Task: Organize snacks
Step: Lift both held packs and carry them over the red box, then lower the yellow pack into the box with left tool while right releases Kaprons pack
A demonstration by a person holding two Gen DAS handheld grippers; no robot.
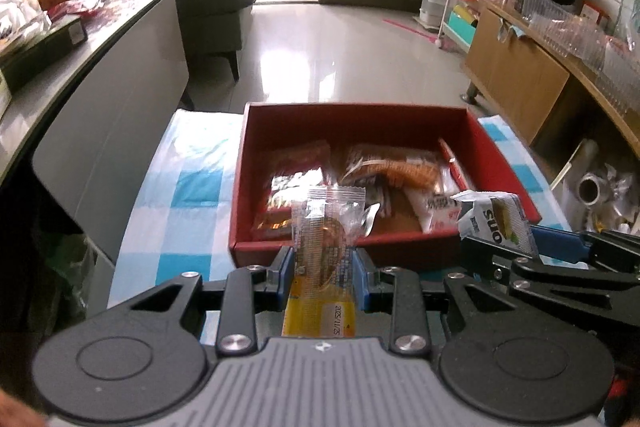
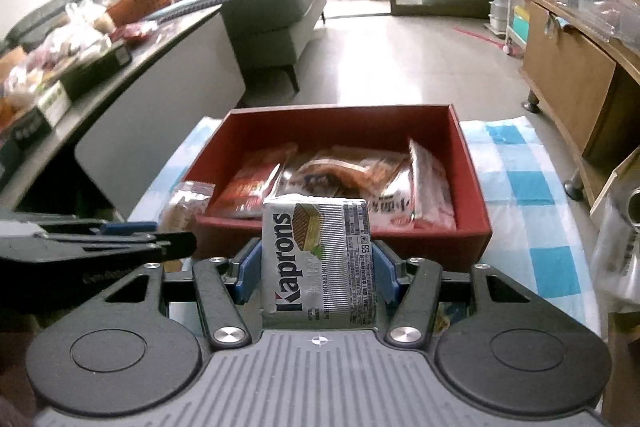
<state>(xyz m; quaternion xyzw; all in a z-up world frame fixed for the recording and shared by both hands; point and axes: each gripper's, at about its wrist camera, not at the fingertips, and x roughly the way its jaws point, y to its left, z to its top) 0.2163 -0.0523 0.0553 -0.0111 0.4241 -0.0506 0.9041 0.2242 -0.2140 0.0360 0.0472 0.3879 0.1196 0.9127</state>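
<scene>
- Red cardboard box (image 2: pixel 472 163) sits open-topped on a table covered by a blue-and-white checked cloth (image 2: pixel 532 187); several wrapped snacks (image 2: pixel 320 171) already lie loose inside it, so it reads as the collecting place for the task.
- Left gripper (image 1: pixel 323 263) has its blue pads closed narrowly on a slim snack bar (image 1: pixel 322 247) in a clear and yellow wrapper, held lengthwise so the free end points at the box.
- Right gripper (image 2: pixel 318 267) stands about half open, its pads pressed on the two sides of a silver wafer packet (image 2: pixel 318 259) printed "Kaprons", a wider item that keeps the fingers apart.
- Both packets hover just short of the box's near wall, side by side, above the cloth and not yet over the box.
- Judgement: each hand carries one snack at once to save a trip, and both seem headed for the free space at the near side of the box.
- Cluttered counter (image 2: pixel 172 27) to the left holds more bags.
</scene>
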